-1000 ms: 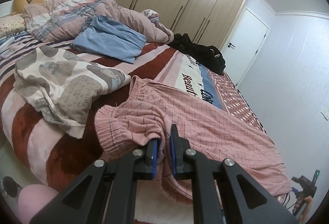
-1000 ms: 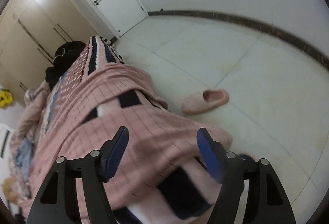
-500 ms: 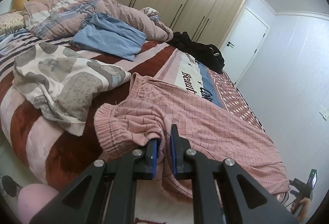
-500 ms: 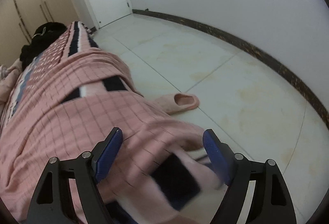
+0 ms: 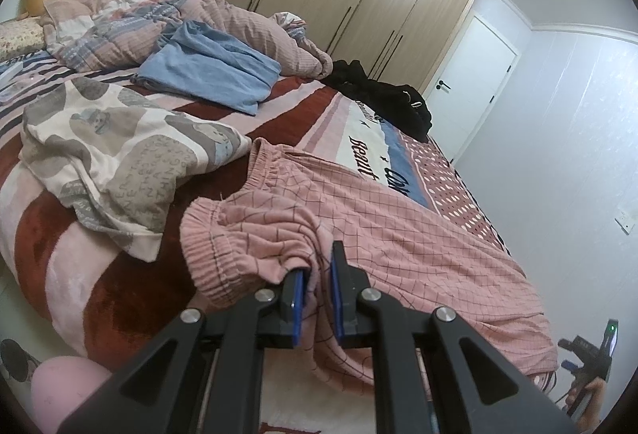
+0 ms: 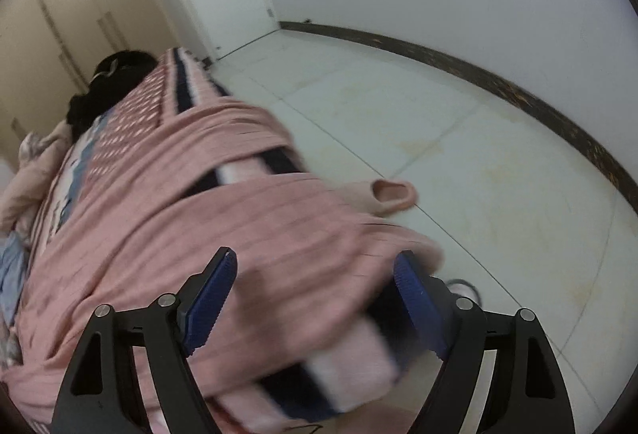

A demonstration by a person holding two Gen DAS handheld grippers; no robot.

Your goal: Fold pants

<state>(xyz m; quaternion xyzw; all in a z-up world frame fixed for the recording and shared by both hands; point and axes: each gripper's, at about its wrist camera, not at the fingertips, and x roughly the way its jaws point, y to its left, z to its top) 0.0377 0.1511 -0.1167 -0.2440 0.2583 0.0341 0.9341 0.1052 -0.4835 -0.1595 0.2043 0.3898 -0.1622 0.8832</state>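
The left gripper (image 5: 317,288) angles down, clamped on the pink checked pants (image 5: 398,234); the right gripper (image 6: 315,298), jaws just widening, hovers apart above their spread legs on the bed.

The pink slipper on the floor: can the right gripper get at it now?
Probably not directly. The right gripper, open and empty, hovers over the pink checked pants on the bed's edge; the slipper lies beyond, down on the floor.
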